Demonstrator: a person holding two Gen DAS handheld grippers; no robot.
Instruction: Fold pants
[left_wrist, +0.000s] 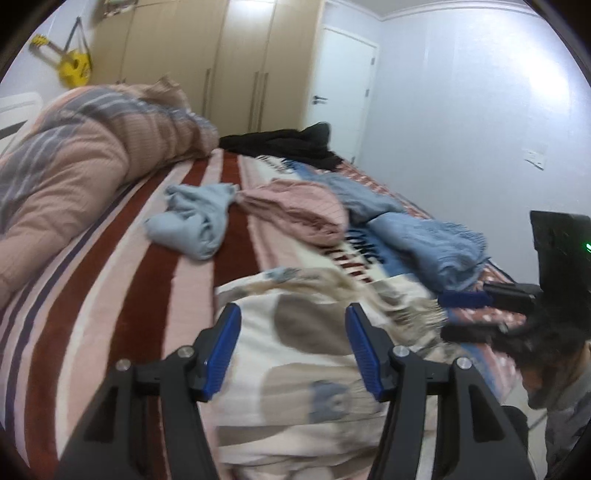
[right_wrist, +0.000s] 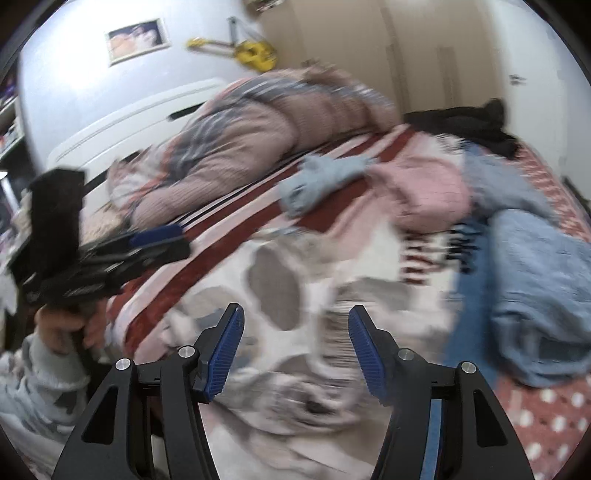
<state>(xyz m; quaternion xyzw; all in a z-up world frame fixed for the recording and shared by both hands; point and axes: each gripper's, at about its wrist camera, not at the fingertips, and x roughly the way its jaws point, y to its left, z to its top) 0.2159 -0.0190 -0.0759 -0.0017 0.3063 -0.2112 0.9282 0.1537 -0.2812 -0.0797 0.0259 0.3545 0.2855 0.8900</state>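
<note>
Cream pants (left_wrist: 306, 369) with grey and beige blotches lie crumpled on the near edge of the striped bed; they also show in the right wrist view (right_wrist: 280, 295). My left gripper (left_wrist: 293, 328) is open and empty just above them. My right gripper (right_wrist: 295, 328) is open and empty over the same pants. The right gripper also shows at the right edge of the left wrist view (left_wrist: 469, 314), and the left gripper at the left of the right wrist view (right_wrist: 162, 240), held in a hand.
On the bed (left_wrist: 122, 258) lie a light blue garment (left_wrist: 192, 221), a pink folded garment (left_wrist: 299, 214), blue denim pieces (left_wrist: 432, 247), black clothing (left_wrist: 284, 146) and a big rolled quilt (left_wrist: 74, 155). Wardrobe and door stand behind.
</note>
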